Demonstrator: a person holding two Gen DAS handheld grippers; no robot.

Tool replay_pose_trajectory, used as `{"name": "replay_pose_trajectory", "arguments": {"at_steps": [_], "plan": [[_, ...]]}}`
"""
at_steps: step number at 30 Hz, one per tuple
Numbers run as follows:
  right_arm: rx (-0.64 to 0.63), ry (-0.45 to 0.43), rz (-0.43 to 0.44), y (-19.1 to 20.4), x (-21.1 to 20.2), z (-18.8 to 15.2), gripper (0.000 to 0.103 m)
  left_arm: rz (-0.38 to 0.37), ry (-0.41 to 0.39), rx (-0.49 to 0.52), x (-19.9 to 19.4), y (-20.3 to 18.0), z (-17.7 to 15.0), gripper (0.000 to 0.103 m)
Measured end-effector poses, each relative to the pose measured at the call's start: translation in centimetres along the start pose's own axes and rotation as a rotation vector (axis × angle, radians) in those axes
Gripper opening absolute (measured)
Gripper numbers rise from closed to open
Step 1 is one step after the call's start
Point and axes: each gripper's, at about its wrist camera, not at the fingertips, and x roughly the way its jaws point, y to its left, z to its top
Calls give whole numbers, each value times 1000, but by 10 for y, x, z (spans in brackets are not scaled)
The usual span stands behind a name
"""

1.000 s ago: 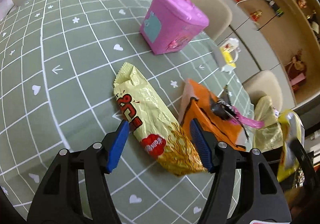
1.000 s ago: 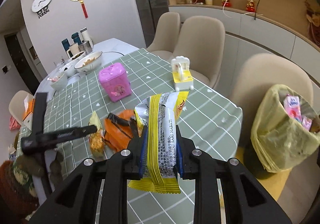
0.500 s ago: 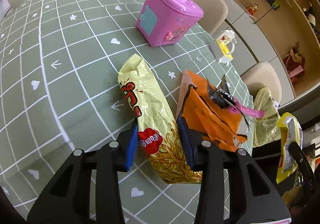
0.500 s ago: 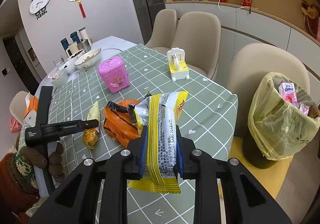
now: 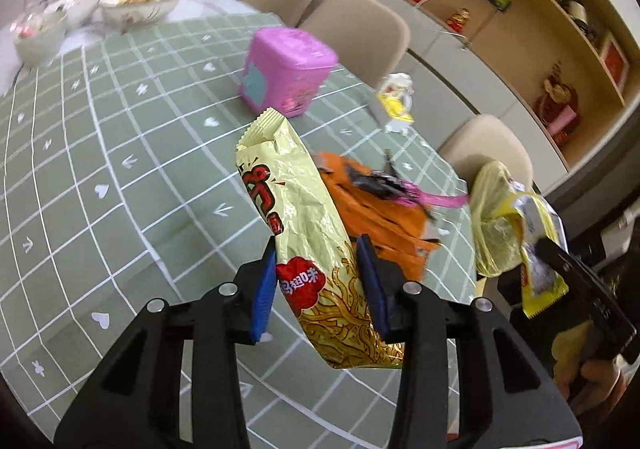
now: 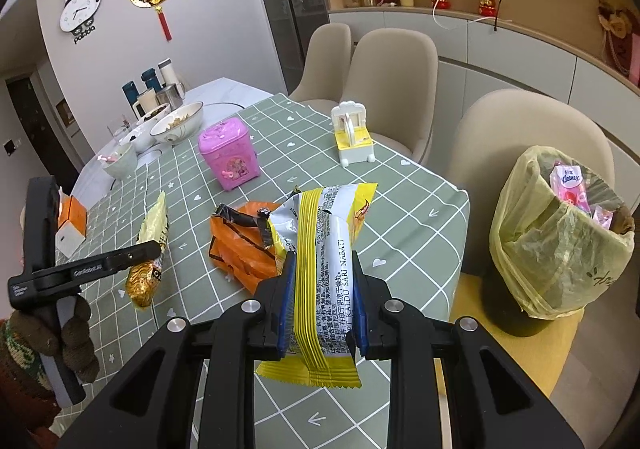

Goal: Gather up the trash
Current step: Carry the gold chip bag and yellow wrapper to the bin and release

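Hand-held gripper [image 5: 320, 277] around noodle packet [image 5: 304, 233]

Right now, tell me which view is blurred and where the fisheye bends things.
Left wrist view: motion blur smears the pink box and bowls; the gold noodle wrapper in the left gripper stays sharp. Right wrist view: crisp throughout, evenly lit; the tablecloth grid curves toward the dark corners.

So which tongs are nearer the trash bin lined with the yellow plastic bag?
Right. The right tongs, clamping a yellow-and-white wrapper, sit near the table edge beside the bin. The left tongs, gripping a gold noodle packet, are across the table.
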Motion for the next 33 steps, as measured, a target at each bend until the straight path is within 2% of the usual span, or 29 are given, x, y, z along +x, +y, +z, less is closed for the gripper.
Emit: {"name": "replay_pose_trajectory", "arguments": {"at_steps": [6, 15, 21, 33], "plan": [[-8, -55, 11, -6, -24, 3, 24, -20, -46, 68, -24, -36, 2, 37], [9, -123, 6, -41, -60, 5, 24, -24, -125, 193, -49, -106, 3, 37], [25, -159, -36, -86, -83, 7, 24, -95, -142, 243, -37, -164, 13, 37], [88, -250, -168, -215, -127, 19, 24, -196, -144, 434, 18, -311, 34, 37]]}}
